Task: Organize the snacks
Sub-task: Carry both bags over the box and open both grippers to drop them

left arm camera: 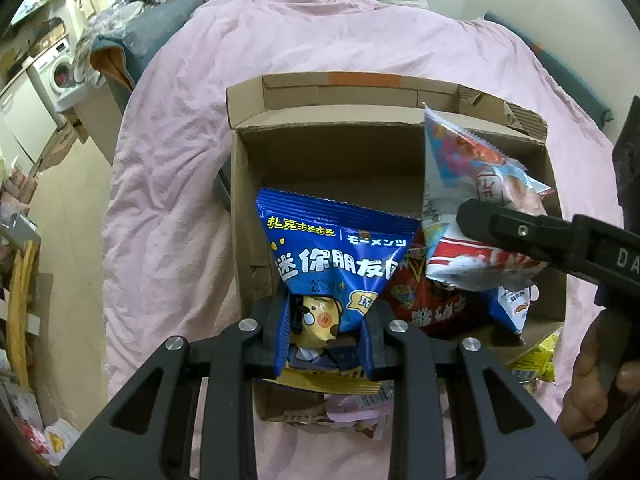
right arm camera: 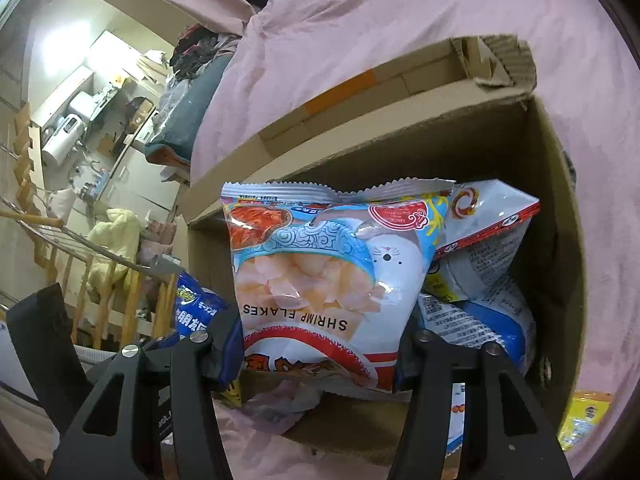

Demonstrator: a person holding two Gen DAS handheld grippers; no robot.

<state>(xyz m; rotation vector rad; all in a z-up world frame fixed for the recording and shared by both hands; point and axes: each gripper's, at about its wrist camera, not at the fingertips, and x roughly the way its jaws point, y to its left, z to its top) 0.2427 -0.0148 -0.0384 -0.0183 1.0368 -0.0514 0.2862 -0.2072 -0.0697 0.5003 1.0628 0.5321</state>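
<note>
Step in hand: loading the cardboard box (left arm camera: 248,168). My left hand-held gripper (left arm camera: 326,340) clenches the blue snack bag (left arm camera: 340,248); my right hand-held gripper (right arm camera: 320,356) grips the shrimp flakes bag (right arm camera: 332,264) (both over the box, just ahead). Next: lower, then release each

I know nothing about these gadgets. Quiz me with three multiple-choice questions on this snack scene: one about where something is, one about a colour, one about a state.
1. Where does the cardboard box sit?
A. on a pink bedsheet
B. on a kitchen counter
C. on a wooden floor

2. What colour is the packet in the left hand-held gripper?
A. green
B. blue
C. black

3. What state is the shrimp flakes bag in?
A. torn open and empty
B. lying flat on the floor
C. sealed, held between the right hand-held gripper fingers

Answers:
1 A, pink cloth surrounds the box.
2 B, the blue snack packet shows plainly.
3 C, its crimped top is intact.
</note>
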